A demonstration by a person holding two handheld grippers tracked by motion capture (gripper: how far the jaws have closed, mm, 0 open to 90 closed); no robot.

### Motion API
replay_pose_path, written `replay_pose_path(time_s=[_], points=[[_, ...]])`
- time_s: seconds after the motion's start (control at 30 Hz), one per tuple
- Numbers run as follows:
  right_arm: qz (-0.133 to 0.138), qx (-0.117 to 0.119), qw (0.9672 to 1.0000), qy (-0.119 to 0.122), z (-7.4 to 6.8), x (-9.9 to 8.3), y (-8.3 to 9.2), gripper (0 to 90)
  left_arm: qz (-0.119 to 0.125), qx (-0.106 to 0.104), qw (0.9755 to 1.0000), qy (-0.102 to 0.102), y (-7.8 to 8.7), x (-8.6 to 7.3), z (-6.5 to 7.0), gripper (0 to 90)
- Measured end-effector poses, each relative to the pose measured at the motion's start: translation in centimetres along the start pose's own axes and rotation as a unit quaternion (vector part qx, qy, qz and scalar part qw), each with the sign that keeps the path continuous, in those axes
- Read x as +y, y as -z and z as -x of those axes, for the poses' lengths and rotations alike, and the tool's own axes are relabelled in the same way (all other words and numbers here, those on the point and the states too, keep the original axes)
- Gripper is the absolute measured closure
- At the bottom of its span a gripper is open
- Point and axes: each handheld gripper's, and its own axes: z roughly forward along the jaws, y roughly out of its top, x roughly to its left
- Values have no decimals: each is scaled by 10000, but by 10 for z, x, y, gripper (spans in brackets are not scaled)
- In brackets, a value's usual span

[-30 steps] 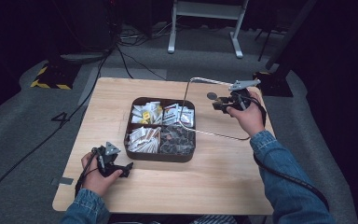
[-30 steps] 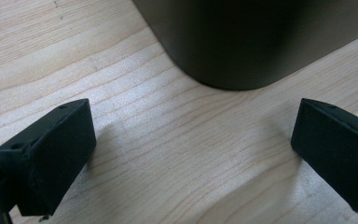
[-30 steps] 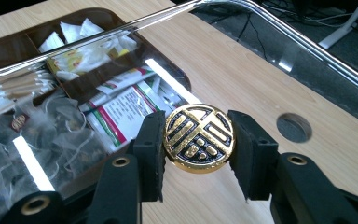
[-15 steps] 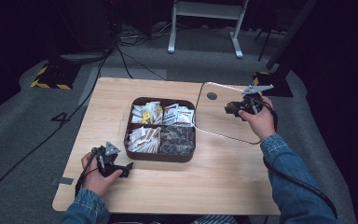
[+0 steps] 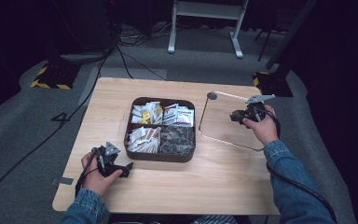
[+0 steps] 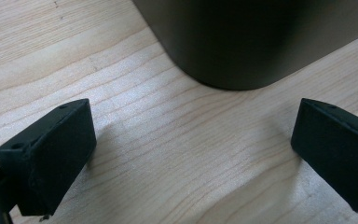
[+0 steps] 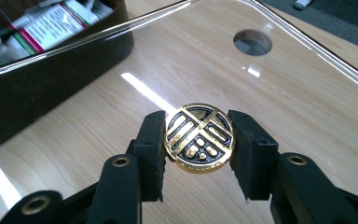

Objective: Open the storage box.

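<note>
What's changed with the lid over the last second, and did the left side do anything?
The right gripper, clamped on the gold knob, carried the clear lid rightward off the tray and lowered it toward the table. The left gripper stayed open beside the tray.

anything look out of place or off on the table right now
The clear lid is off the compartment box. It sits right of the box, its near edge on the table and its far edge raised, held by its round gold knob in the right hand-held gripper. The box stands open, packets inside; nothing spilled or damaged.
</note>
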Motion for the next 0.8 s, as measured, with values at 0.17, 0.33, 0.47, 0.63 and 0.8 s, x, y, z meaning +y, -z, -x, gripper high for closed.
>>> replay_pose_path(time_s=[0.17, 0.33, 0.47, 0.63, 0.8], points=[[-77, -10, 10000, 4, 4, -13, -7, 588, 2, -1, 10000, -1, 0, 0, 0, 2], [-184, 59, 9998, -33, 3, -27, -17, 588, 1, 0, 10000, -1, 0, 0, 0, 2], [-203, 78, 9997, -105, 1, -35, -22, 588, 0, -2, 10000, 0, 0, 0, 0, 2], [-232, 122, 9996, -139, -1, -41, -27, 588, 2, 1, 10000, -2, 0, 0, 0, 2], [-261, 161, 9994, -177, -2, -48, -33, 588, 1, -2, 10000, 1, 0, 0, 0, 2]])
